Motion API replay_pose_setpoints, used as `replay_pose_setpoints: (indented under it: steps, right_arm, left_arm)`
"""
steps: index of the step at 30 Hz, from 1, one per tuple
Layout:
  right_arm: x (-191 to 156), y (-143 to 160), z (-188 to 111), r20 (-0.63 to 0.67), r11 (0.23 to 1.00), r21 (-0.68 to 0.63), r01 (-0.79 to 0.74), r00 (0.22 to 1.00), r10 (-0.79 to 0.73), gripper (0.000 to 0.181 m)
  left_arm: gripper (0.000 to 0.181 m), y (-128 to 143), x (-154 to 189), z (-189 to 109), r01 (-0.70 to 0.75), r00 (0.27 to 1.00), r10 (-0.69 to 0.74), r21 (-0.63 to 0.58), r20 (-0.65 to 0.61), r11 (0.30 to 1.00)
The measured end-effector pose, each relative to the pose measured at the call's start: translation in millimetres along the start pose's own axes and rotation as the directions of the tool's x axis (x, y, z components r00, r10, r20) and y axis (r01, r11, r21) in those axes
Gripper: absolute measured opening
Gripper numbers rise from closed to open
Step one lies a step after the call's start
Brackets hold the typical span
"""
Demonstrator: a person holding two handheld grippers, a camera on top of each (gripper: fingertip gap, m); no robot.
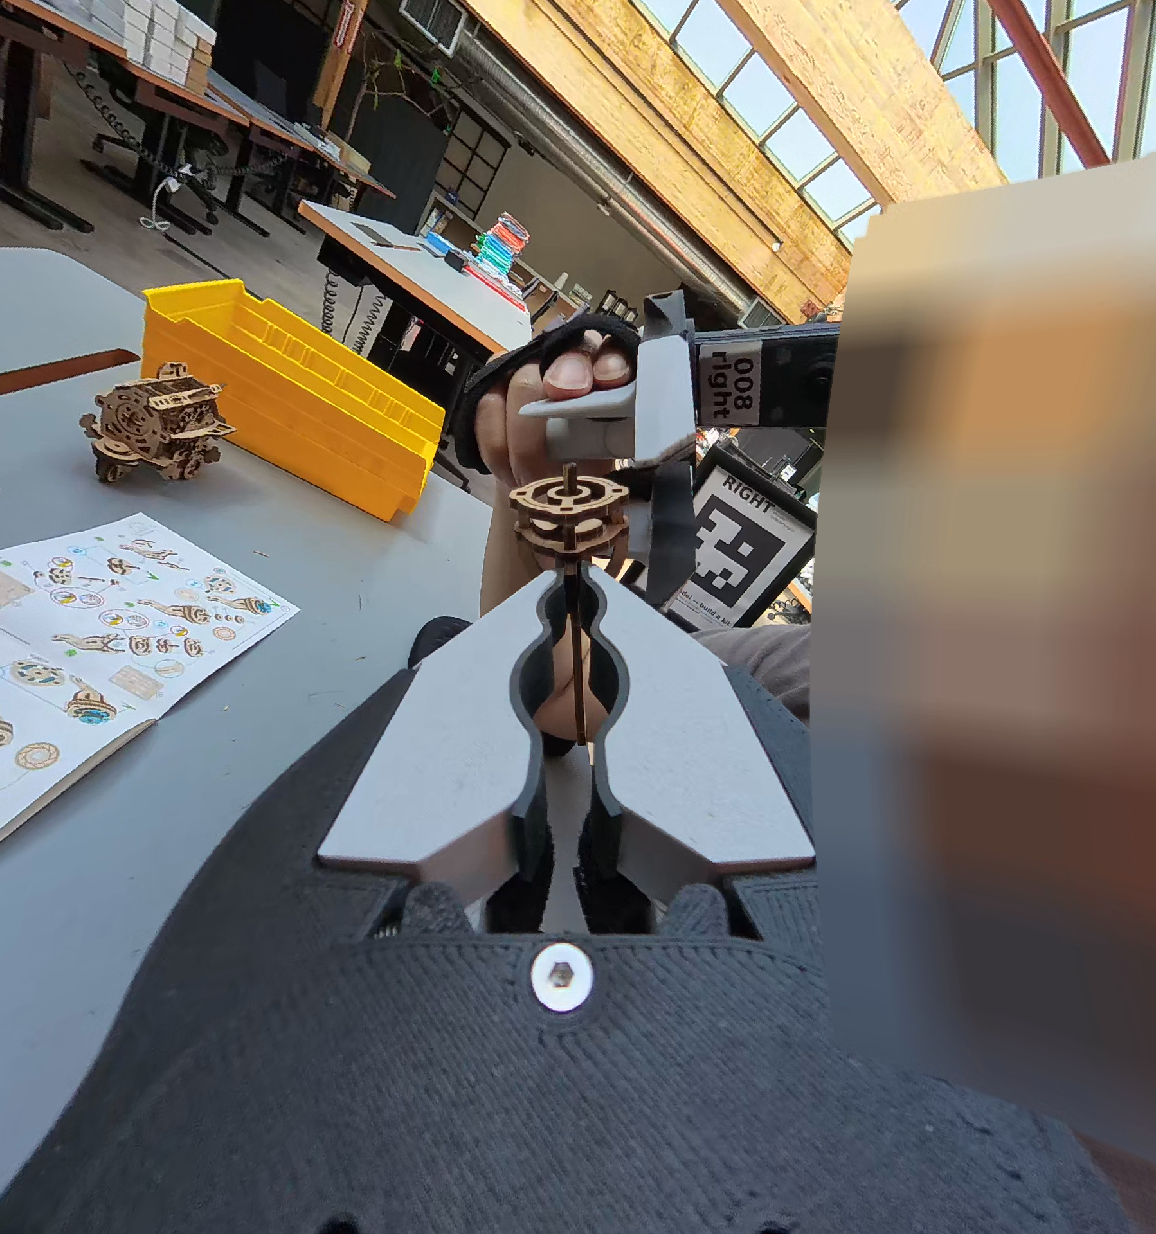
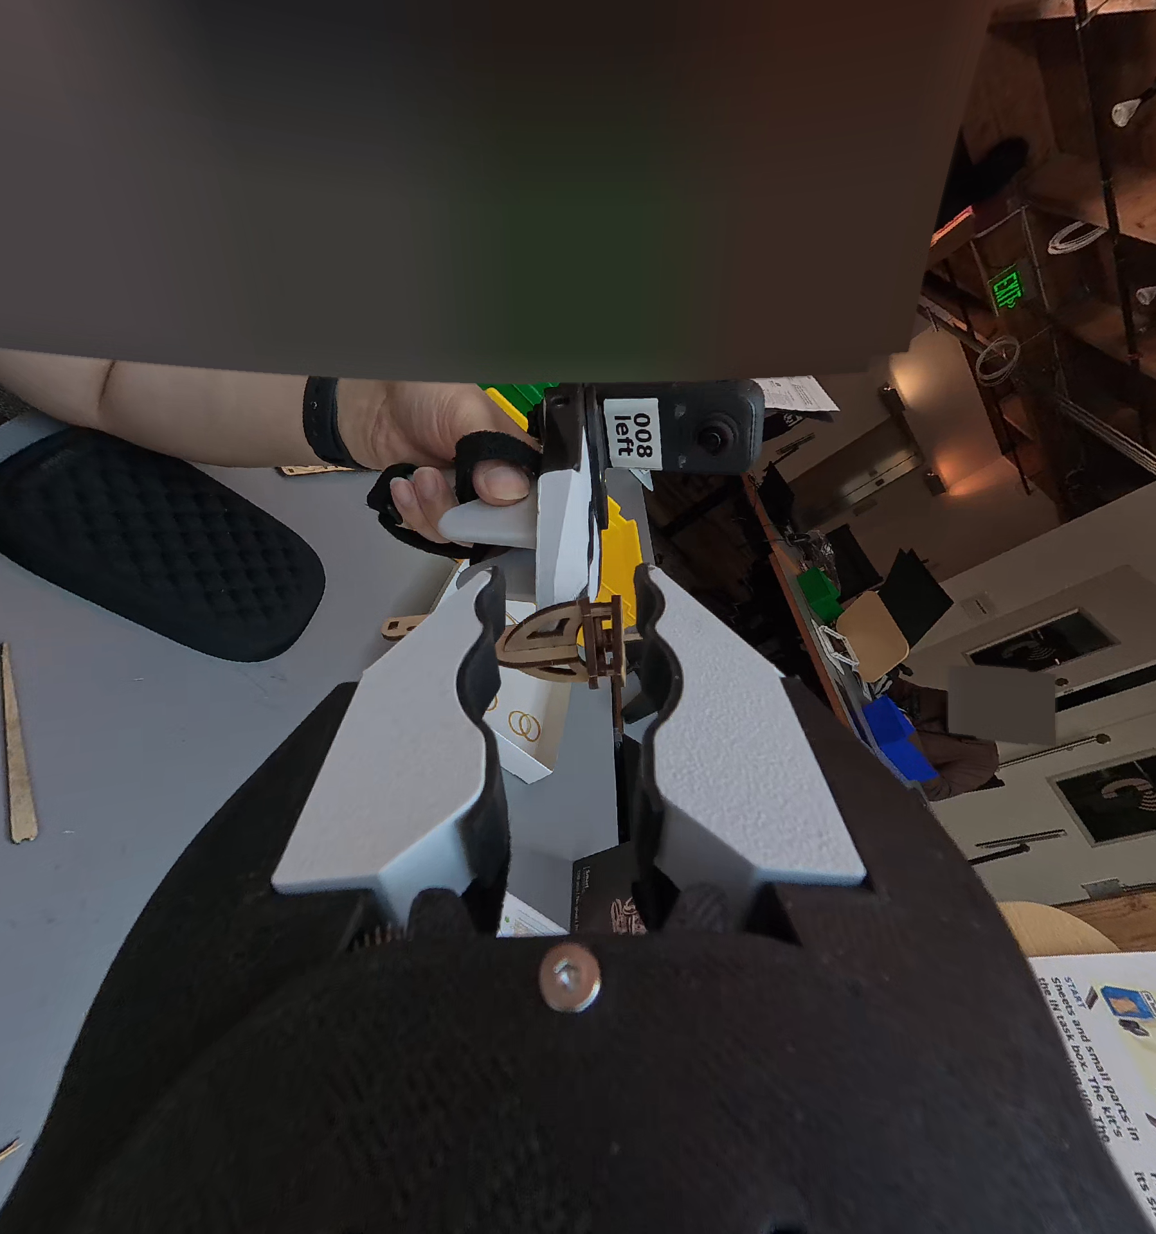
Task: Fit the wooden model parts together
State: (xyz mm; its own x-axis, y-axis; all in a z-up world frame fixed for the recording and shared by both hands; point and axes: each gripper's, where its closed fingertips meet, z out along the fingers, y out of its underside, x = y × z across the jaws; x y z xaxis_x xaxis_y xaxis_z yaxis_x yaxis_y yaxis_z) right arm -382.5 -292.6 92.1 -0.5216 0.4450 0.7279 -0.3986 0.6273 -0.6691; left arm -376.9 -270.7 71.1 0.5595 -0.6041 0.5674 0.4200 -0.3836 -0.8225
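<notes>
My left gripper point(image 1: 570, 574) is shut on a thin flat wooden part point(image 1: 579, 668), seen edge-on between its pads. That part carries a round wooden hub point(image 1: 568, 517) with a thin axle sticking out of it. In the right wrist view the same wooden assembly point(image 2: 565, 644) shows a half-disc and hub plates. My right gripper point(image 2: 567, 574) is partly closed around it: one pad touches the half-disc's rim, the other the axle tip. The left gripper point(image 2: 589, 587) comes in from above. The right gripper point(image 1: 582, 427) shows just beyond the hub.
On the grey table point(image 1: 335, 668) lie a yellow bin point(image 1: 295, 394), a built wooden model point(image 1: 154, 421) and an open instruction booklet point(image 1: 94, 654). The right wrist view shows a black pad point(image 2: 148, 541), a wooden sliver point(image 2: 17, 748) and a printed sheet point(image 2: 1130, 1068).
</notes>
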Motion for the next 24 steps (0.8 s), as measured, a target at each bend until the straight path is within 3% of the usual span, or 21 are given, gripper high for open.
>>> replay_pose_setpoints:
  steps: [1,5,8,14,24]
  right_arm:
    - [1.0,-0.5,-1.4,-0.002,1.000,0.005,-0.009,1.000,0.009,0.040]
    - [0.9,-6.0,-7.7,0.026,0.997,0.053,-0.061,0.998,0.060,0.044]
    - [-5.3,2.8,-5.2,0.056,0.998,0.004,-0.061,0.997,0.061,0.049]
    - [-8.9,14.8,4.9,0.065,0.995,-0.059,-0.075,0.995,0.078,0.042]
    - [-1.7,7.5,3.9,-0.007,1.000,-0.026,-0.011,1.000,0.011,0.034]
  left_arm:
    - [0.000,1.0,-0.6,0.6,-0.012,1.000,0.012,-0.006,0.011,1.000]
    - [0.000,4.6,-3.4,2.3,-0.063,0.996,0.065,-0.033,0.062,0.997]
    - [0.000,4.6,-2.4,2.8,-0.067,0.995,0.069,-0.031,0.065,0.997]
    - [0.000,5.6,-0.2,4.0,-0.078,0.995,0.080,-0.035,0.065,0.996]
    - [0.000,2.2,3.6,1.9,-0.074,0.996,0.075,-0.016,0.047,0.997]
